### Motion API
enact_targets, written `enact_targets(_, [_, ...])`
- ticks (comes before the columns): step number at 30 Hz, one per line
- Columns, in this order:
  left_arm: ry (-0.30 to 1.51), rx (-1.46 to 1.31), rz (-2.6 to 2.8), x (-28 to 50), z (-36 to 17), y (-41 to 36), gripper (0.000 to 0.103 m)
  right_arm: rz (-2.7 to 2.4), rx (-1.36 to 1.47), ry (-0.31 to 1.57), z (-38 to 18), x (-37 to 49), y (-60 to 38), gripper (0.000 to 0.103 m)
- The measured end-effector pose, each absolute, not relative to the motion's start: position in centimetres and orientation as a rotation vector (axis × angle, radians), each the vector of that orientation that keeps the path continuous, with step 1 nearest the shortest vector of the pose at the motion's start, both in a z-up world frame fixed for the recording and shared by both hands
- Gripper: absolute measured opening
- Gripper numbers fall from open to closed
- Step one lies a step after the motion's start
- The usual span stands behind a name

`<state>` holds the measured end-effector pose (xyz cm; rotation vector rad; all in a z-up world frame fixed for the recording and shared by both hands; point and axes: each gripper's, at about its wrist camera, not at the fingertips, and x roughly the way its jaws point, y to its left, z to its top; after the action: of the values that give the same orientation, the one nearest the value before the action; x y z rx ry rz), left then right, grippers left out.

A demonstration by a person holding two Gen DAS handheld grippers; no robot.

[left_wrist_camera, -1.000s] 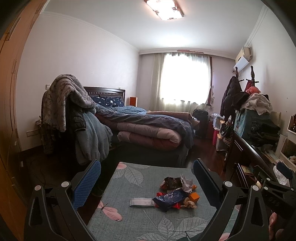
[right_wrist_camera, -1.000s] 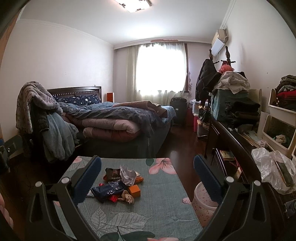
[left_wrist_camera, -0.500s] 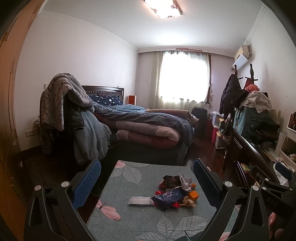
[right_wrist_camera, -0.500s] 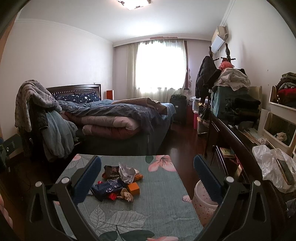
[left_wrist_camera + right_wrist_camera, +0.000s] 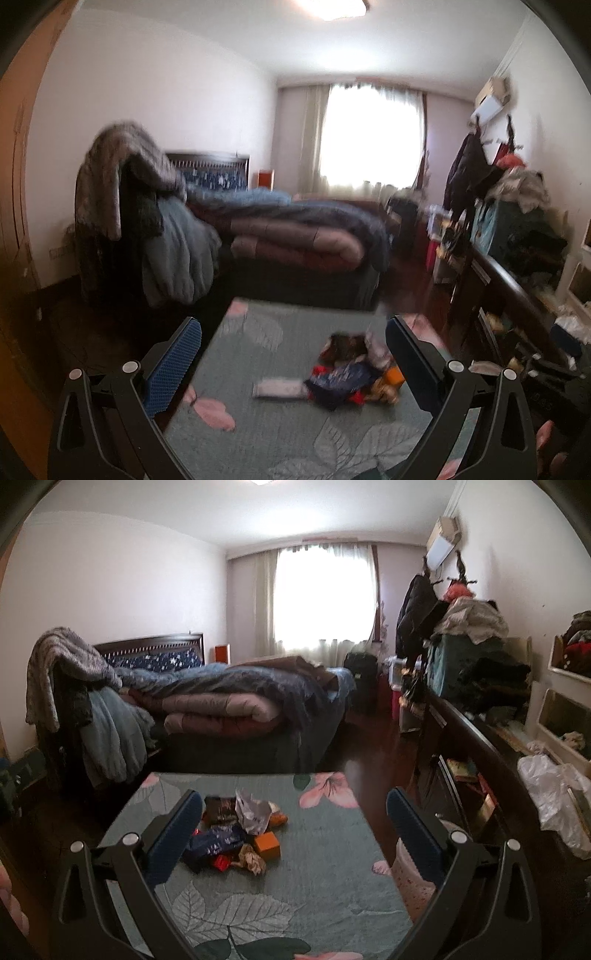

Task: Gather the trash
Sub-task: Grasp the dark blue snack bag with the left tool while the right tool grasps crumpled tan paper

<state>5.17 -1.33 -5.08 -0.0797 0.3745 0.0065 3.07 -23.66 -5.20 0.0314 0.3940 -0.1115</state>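
With both grippers' fingers spread wide and empty, left gripper (image 5: 293,345) and right gripper (image 5: 294,814) hover over the table (image 5: 314,897); mid-table lies the trash (image 5: 236,834), light crinkly wrappers, best pinched at an edge; a bin (image 5: 410,871) stands beside, a bed (image 5: 229,701) beyond.

Crumpled wrappers (image 5: 236,834) and an orange box (image 5: 267,843) lie heaped together.

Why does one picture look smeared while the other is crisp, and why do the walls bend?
Left wrist view: motion blur smears the bed and the trash pile; only the left tool stays sharp. Right wrist view: sharp, the orange box crisp. Both views: the fisheye lens curves the walls, and the window is blown out white.
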Motion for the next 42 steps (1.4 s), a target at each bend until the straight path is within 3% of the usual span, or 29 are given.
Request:
enact_targets(6, [0.651,-0.093,0.018,12.4,-13.3,-1.2,0.099,-0.091,0.036,0.605,-11.4,8.5,-24.4,0.1])
enact_targets(13, [0.814,-0.092,0.015,19.5,-20.1,-2.1,0.099,-0.091,0.041,0.697,-17.1,13.3,-25.0,0.1])
enact_targets(29, [0.882,0.136,-0.3,25.2,-24.2,-9.6,0.099,-0.098,0.134,0.753,-19.8,16.0,-29.0,0.1])
enact_targets(30, [0.875,0.133,-0.308,25.3,-24.3,-9.5,0.097,-0.099,0.137,0.754,-19.8,16.1,-29.0,0.1])
enact_targets(32, [0.881,0.112,-0.327,25.5,-24.4,-9.4,0.08,-0.102,0.139,0.762,-20.0,16.3,-29.1,0.1])
enact_targets(36, [0.881,0.056,-0.353,25.7,-24.2,-8.9,0.064,-0.079,0.157,0.775,-20.3,17.0,-28.8,0.1])
enact_targets(40, [0.848,0.015,-0.372,25.0,-23.6,-8.4,0.037,-0.018,0.18,0.792,-20.8,17.8,-27.9,0.099])
enact_targets(42, [0.833,-0.033,-0.384,24.6,-23.2,-7.7,0.032,0.017,0.18,0.809,-21.2,18.5,-27.0,0.099])
